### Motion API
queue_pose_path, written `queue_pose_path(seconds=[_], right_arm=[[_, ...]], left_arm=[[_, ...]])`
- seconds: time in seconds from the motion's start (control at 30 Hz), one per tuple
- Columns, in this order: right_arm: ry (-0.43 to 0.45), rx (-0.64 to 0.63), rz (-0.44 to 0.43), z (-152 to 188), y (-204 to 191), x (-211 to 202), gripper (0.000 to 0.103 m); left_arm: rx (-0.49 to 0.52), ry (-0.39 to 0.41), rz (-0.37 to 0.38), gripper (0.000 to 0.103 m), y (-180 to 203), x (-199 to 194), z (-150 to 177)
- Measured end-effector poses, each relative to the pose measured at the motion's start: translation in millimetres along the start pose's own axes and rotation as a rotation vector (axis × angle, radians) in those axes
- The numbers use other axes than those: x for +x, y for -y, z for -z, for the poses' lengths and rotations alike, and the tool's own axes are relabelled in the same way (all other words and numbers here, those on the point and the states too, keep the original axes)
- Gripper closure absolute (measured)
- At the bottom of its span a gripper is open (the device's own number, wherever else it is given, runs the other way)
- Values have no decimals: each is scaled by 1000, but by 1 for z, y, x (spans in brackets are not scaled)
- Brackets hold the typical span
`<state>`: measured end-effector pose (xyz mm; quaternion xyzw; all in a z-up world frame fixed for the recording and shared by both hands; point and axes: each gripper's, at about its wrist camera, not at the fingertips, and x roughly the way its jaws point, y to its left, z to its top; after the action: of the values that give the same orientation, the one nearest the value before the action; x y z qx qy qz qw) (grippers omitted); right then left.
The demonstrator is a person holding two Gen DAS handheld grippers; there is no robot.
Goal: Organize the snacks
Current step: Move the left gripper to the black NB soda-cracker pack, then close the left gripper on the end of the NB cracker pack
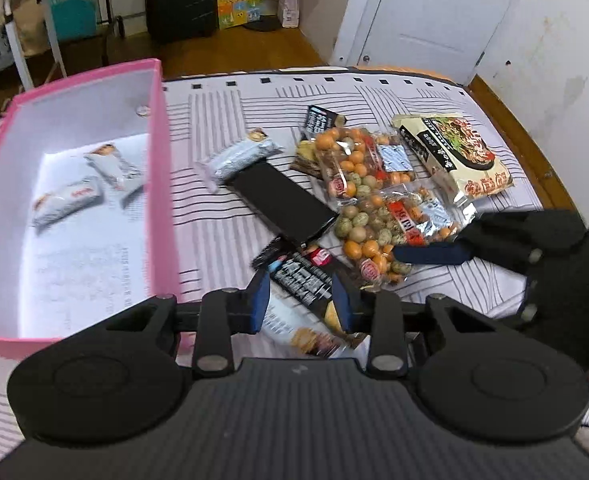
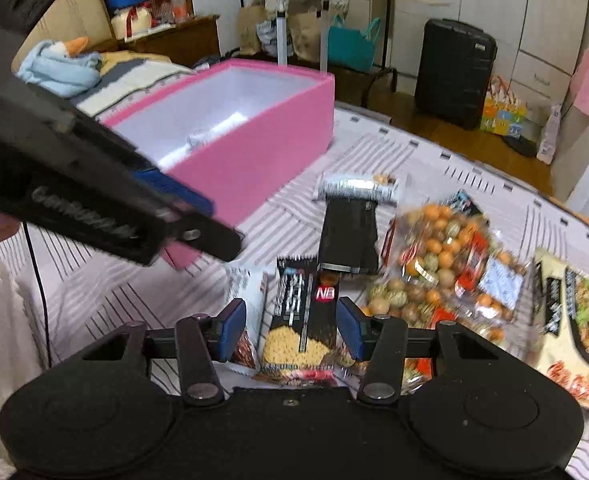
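Far left on the striped bedspread [image 1: 214, 236]: pink box [image 1: 162, 168], lid off, two silver-white wrapped bars [image 1: 70, 200] lying on its white floor. Just right of the box wall, another silver bar [image 1: 238, 158], one end resting on a flat black packet [image 1: 284, 200]. Nearer the camera, left gripper [image 1: 300, 298] with blue pads spread wide, nothing clamped, poised above a black noodle snack pack [image 1: 298, 272] whose top end sits between the pads. Right of centre, two clear bags of orange and green coated nuts [image 1: 358, 160], overlapping each other. Further right, a pale yellow noodle bag [image 1: 454, 152] touching the nut bags. At the right edge, right gripper [image 1: 434, 254], one blue finger lying across the nearer nut bag; spread of its jaws cannot be told from here.

From the right wrist: pink box [image 2: 254, 160] at upper left, right gripper [image 2: 292, 322] wide apart and empty, over the same black noodle snack pack [image 2: 302, 312]; nut bags [image 2: 446, 264] and yellow bag [image 2: 574, 320] to the right.
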<state>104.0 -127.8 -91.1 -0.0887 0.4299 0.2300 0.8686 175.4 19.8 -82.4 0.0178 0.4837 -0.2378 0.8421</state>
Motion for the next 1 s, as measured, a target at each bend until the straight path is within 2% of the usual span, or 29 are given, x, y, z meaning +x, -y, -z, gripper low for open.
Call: queue_pose_path(seconds=[0.2, 0.27, 0.37, 0.53, 0.63, 0.77, 0.87, 1.0], right_arm=[[-39, 17, 29, 18, 4, 35, 48], [-62, 25, 31, 21, 4, 45, 48], [-69, 29, 42, 22, -1, 50, 48], [-107, 0, 68, 26, -16, 56, 45], [-100, 3, 94, 30, -23, 60, 43], [-55, 11, 95, 37, -23, 63, 44], [-18, 48, 84, 43, -19, 61, 44], [-14, -15, 118, 47, -30, 60, 46]], left_arm=[[-121, -79, 59, 71, -1, 49, 0], [-154, -128, 28, 76, 1, 65, -1], [-172, -170, -7, 76, 3, 80, 4], [-258, -258, 55, 75, -7, 96, 24], [-317, -251, 97, 71, -13, 99, 33], [-366, -201, 97, 63, -16, 101, 39], [-345, -151, 80, 63, -11, 100, 41], [-339, -111, 79, 62, -8, 97, 44]])
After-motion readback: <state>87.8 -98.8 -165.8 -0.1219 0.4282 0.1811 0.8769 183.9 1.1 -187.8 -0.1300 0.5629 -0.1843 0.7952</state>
